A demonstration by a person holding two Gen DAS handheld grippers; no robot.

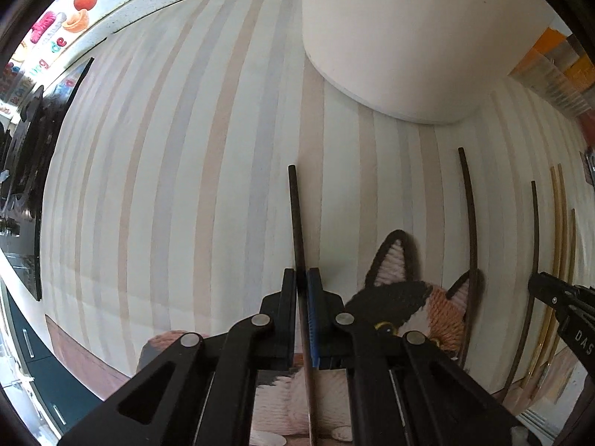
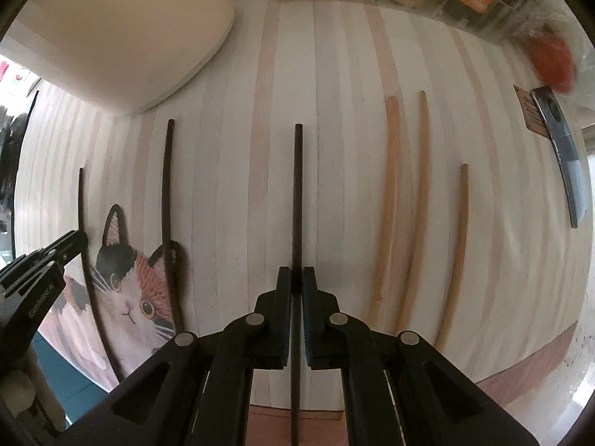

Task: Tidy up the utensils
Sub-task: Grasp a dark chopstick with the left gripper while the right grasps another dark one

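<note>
Both claws are down on the striped tabletop (image 2: 230, 186) now. The left claw (image 1: 302, 278) is clamped on a dark chopstick (image 1: 295, 215), its long axis running straight ahead, away from the claw toward the white container (image 1: 390, 44). The right claw (image 2: 296, 278) pinches another dark chopstick (image 2: 297, 186), pointing the same way (three pale wooden chopsticks (image 2: 386, 204) lie just beside it). A cat-shaped mat (image 2: 130, 297) sits between the claws.

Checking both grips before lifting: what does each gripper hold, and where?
Left gripper and right gripper each clamp one dark chopstick partway along its length.
</note>
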